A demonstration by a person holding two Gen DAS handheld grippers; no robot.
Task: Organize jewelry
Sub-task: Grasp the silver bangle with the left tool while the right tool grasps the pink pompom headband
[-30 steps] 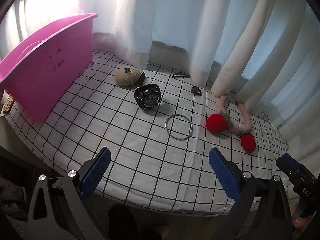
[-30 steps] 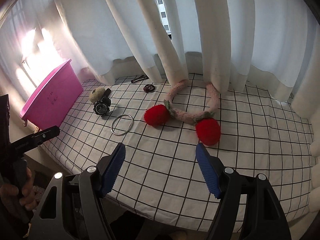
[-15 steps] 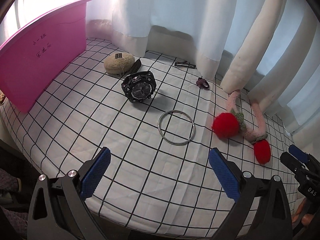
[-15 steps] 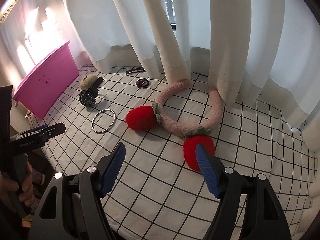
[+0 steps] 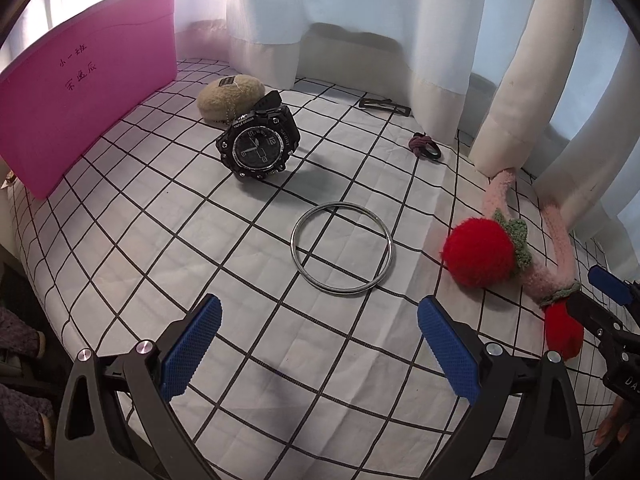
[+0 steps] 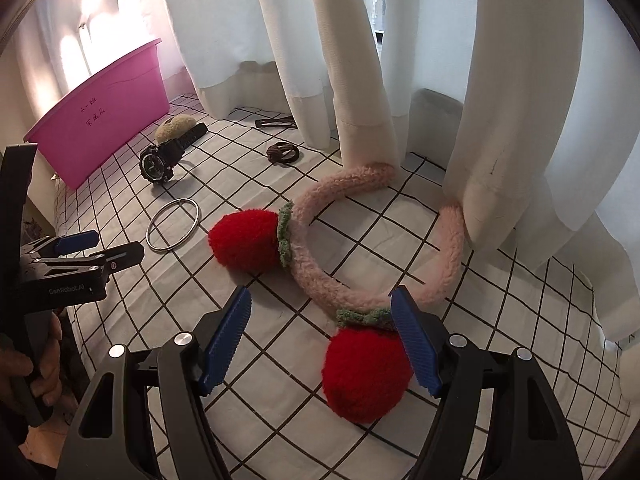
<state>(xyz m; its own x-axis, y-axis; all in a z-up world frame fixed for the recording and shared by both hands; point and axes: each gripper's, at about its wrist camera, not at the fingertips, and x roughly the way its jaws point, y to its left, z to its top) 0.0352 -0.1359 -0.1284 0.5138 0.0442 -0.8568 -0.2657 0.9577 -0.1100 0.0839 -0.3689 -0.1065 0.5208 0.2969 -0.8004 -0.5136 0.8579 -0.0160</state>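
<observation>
pink plastic bin (image 5: 76, 96): far left on the checked cloth (image 5: 168, 248), dark handwriting on its side wall, contents not visible
beige plush pad (image 5: 230, 96): just right of the bin, small dark tag on top, thin chain hanging down its front
black sport watch (image 5: 258, 146): propped tilted against the plush pad, dial facing the camera, strap end sticking up behind
silver bangle (image 5: 342, 248): flat on the cloth, mid-table, right of the watch and apart from it
left gripper (image 5: 318, 350): jaws apart, blue pads over bare cloth, bangle lies just beyond the tips, nothing between them
black hair clip (image 5: 384, 106): far edge, at the hem of the white curtain (image 5: 352, 20)
dark hair tie (image 5: 424, 147): right of the clip, near a curtain fold
pink fuzzy headband (image 6: 360, 240): right part of the table, both ends tucked under curtain folds, two red pompoms with green knit leaves
left pompom (image 6: 244, 238): on the cloth between bangle and band
right pompom (image 6: 366, 372): nearest the camera, below the band
right gripper (image 6: 322, 340): jaws wide apart, low over the headband; right pompom sits between the pads close to the right one, not clamped
hand (image 6: 18, 368): lower left in the right wrist view, gripping the left tool's handle
</observation>
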